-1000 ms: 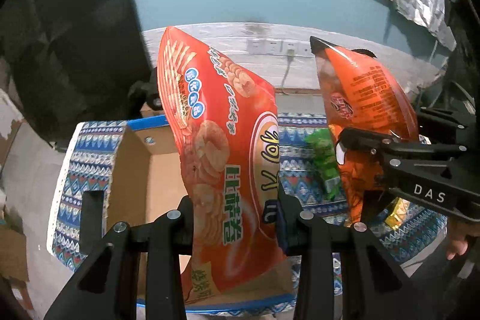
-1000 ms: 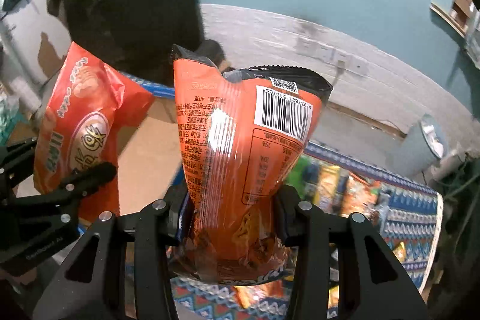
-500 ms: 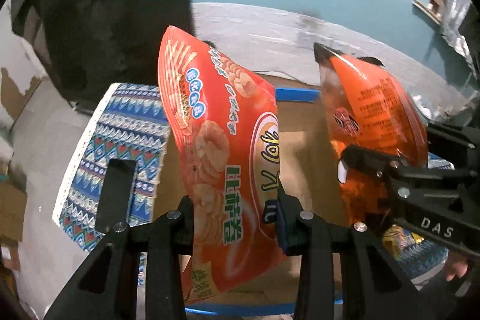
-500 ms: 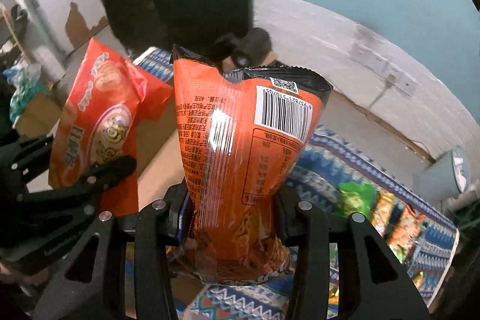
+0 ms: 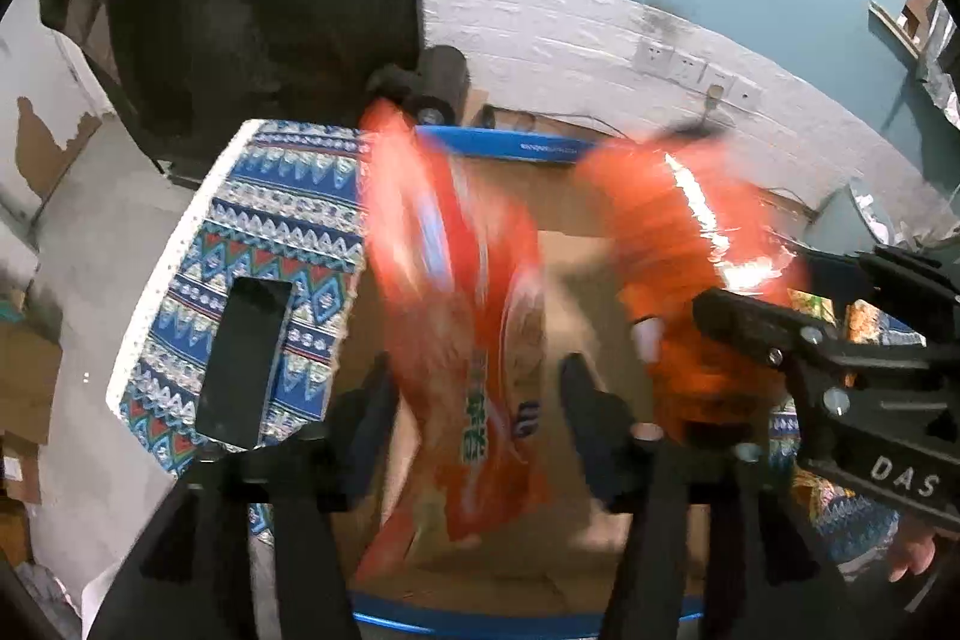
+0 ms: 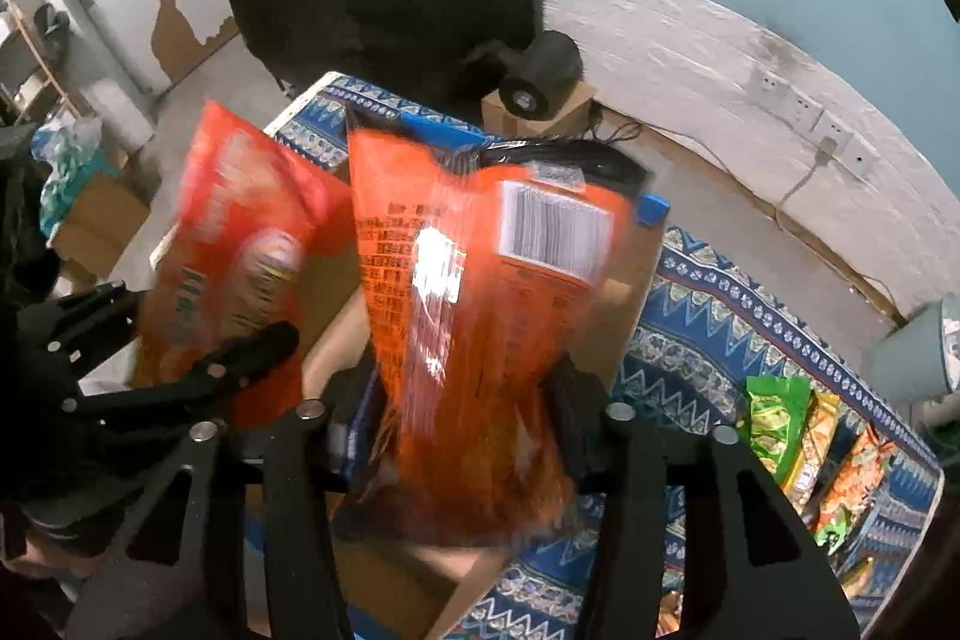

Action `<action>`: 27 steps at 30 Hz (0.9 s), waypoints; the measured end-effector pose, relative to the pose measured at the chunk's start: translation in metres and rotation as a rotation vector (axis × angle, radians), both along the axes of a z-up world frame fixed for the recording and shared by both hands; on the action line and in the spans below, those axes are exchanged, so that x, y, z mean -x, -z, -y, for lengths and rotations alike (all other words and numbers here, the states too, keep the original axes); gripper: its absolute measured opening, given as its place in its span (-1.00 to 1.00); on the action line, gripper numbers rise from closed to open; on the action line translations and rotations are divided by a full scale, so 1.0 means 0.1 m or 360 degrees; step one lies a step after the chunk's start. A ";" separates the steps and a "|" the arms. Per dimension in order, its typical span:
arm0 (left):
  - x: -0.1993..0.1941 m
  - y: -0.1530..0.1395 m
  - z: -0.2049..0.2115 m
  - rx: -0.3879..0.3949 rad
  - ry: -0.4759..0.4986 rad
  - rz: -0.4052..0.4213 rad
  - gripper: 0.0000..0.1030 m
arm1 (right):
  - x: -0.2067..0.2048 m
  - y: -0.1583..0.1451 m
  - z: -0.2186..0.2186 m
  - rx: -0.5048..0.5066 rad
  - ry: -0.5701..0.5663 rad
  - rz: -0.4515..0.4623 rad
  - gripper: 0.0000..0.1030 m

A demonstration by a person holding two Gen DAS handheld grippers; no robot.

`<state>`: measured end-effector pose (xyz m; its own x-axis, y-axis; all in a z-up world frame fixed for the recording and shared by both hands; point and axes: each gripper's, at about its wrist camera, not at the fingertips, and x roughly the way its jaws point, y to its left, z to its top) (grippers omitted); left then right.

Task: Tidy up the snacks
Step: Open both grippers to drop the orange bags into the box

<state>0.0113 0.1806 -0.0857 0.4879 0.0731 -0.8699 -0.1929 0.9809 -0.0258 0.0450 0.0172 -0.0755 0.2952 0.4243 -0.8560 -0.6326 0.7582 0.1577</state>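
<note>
A red chip bag [image 5: 462,352] hangs blurred between the spread fingers of my left gripper [image 5: 480,394], which has opened over a cardboard box [image 5: 576,268] with blue tape on its rim. The bag also shows in the right wrist view [image 6: 240,250]. An orange snack bag [image 6: 480,328] with a barcode sits blurred between the parted fingers of my right gripper [image 6: 468,400], over the same box [image 6: 624,316]. It shows in the left wrist view [image 5: 690,244] too. Neither bag is pinched.
The box stands on a table with a blue patterned cloth [image 5: 270,232]. Several more snack packets [image 6: 804,436] lie on the cloth to the right. A black cylinder on a small carton [image 6: 540,82] stands behind the box.
Both grippers have opened over the box. The red bag and the orange bag have come loose and are dropping, blurred. Both grippers moved further left over the box.
</note>
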 end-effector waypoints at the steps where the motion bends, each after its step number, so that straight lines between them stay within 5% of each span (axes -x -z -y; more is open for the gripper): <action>1: 0.01 -0.02 0.00 -0.0014 -0.0006 0.0016 0.31 | 0.01 -0.01 0.00 0.0003 -0.0001 0.0012 0.13; 27: 0.10 -0.34 0.54 -0.0090 0.0204 0.0133 0.43 | 0.18 -0.32 0.57 0.0075 0.0148 0.0198 0.26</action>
<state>0.0012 0.1265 -0.0520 0.5667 0.0531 -0.8222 -0.0654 0.9977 0.0193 0.0270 -0.0399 -0.0430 0.4361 0.3504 -0.8289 -0.5719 0.8191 0.0454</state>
